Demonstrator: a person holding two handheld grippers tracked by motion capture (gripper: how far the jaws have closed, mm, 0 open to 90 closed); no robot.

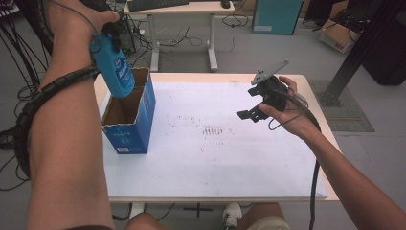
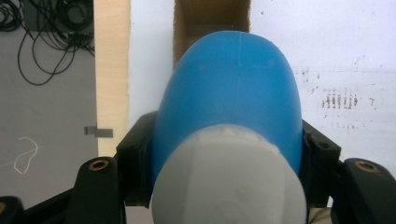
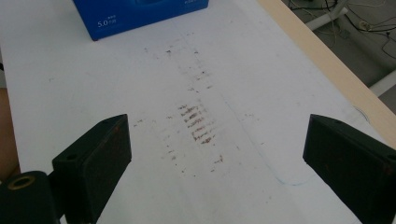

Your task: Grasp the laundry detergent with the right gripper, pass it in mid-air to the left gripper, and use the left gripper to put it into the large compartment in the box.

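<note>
The left gripper (image 1: pixel 111 36) is up high, clenched on the blue bottle (image 1: pixel 115 67), and the bottle hangs right over the open box (image 1: pixel 129 115) at the bench's (image 1: pixel 215 158) left end. In the left gripper view the black jaws squeeze the bottle just behind its white cap (image 2: pixel 229 179), cap toward the camera, base pointing away at the box mouth (image 2: pixel 210 18). So the long axis runs from the gripper down toward the opening, a little tilted in the high view, base lowest. It looks lined up for a drop-in: what matters is keeping that base inside the cardboard walls as it goes down, and the near wall is close. Over on the right, the right gripper (image 1: pixel 256 103) hangs above the bench, jaws spread wide with nothing between them, well apart from the box. The left hand is plainly the one on the job.
</note>
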